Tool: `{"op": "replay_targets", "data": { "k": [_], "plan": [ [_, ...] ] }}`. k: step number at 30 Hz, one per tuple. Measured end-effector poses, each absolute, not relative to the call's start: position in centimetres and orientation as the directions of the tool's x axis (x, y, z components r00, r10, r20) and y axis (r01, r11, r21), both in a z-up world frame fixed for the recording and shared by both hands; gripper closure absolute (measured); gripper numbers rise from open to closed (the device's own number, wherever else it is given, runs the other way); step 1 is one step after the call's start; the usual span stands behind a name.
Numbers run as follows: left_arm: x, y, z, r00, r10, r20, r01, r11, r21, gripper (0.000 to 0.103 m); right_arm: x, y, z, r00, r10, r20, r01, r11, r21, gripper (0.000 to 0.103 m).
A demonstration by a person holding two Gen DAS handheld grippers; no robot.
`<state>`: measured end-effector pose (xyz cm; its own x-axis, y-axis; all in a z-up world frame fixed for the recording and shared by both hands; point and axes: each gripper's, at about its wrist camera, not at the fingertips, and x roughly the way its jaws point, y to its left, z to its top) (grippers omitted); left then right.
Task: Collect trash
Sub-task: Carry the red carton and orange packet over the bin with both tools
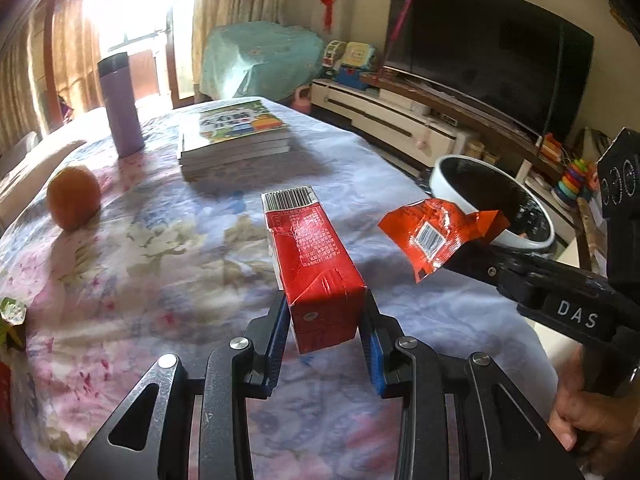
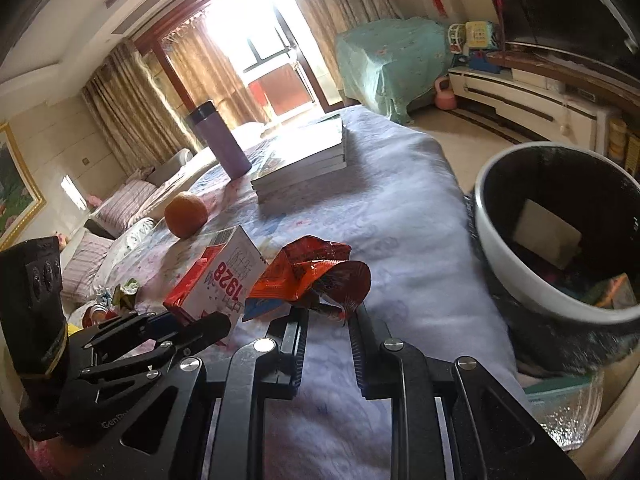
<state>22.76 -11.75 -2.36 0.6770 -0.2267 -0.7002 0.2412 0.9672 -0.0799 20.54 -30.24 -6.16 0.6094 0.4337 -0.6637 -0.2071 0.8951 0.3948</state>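
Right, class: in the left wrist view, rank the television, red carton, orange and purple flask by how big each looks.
1. television
2. red carton, enlarged by nearness to the camera
3. purple flask
4. orange
Flask and orange cover similar areas, so that order is unsure.

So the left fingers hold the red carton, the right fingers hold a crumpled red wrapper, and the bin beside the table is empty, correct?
Not quite: the bin is not empty. The right wrist view shows a pale card and colourful scraps inside it. The rest stands: the left fingers hold the red carton, the right fingers the wrapper.
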Motion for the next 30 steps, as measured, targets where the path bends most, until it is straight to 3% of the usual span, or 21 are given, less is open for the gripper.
{"op": "replay_targets", "data": {
  "k": [21, 30],
  "plan": [
    [21.1, -15.2, -2.1, 0.653, -0.286, -0.701, 0.329, 0.941, -0.078, 0.071, 18.2, -33.8, -6.0, 0.645, 0.387, -0.659, -0.137, 0.907, 0.399, 0.083],
    [22.5, -14.3, -4.7, 0.606, -0.29, -0.741, 0.306, 0.944, -0.12, 0.07, 17.5, -34.0, -6.9, 0.635, 0.385, -0.67, -0.123, 0.907, 0.404, 0.083]
  ]
}}
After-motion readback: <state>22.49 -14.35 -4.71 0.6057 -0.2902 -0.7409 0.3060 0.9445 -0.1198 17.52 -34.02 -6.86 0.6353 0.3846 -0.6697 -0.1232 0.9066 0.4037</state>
